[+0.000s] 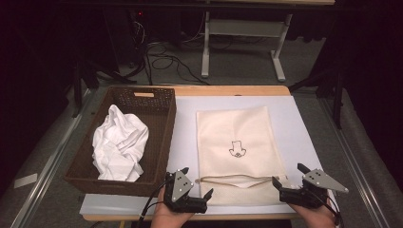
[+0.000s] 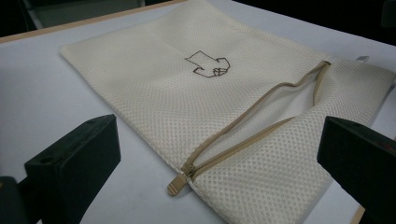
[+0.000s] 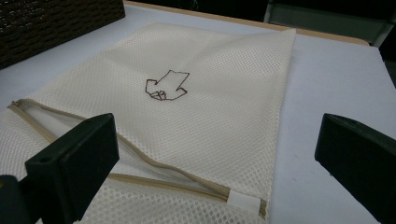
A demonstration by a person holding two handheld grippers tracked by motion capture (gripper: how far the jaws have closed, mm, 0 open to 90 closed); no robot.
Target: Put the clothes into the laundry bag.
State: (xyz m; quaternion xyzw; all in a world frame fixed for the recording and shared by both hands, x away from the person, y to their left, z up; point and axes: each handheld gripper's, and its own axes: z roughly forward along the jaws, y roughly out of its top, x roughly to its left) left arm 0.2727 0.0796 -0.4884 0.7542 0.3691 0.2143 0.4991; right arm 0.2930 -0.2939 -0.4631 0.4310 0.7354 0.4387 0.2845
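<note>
Mesh bag flat on the table, both our grippers spread wide at its near end.

We see the cream mesh bag [image 1: 237, 142] lying on the white table sheet [image 1: 304, 137], its tan zipper [image 2: 252, 121] partly undone. Left of the bag stands a wicker basket [image 1: 164, 128] holding crumpled white cloth [image 1: 119, 142]. Our left gripper [image 1: 196, 183] and right gripper [image 1: 290, 175] flank the bag's near corners, jaws released, gripping nothing.

Lab-style recording setup: white-topped table [image 1: 304, 118] in dark room, loose cables [image 1: 164, 61] on grey floor, metal table frame [image 1: 247, 28] behind, black drapes at sides.
</note>
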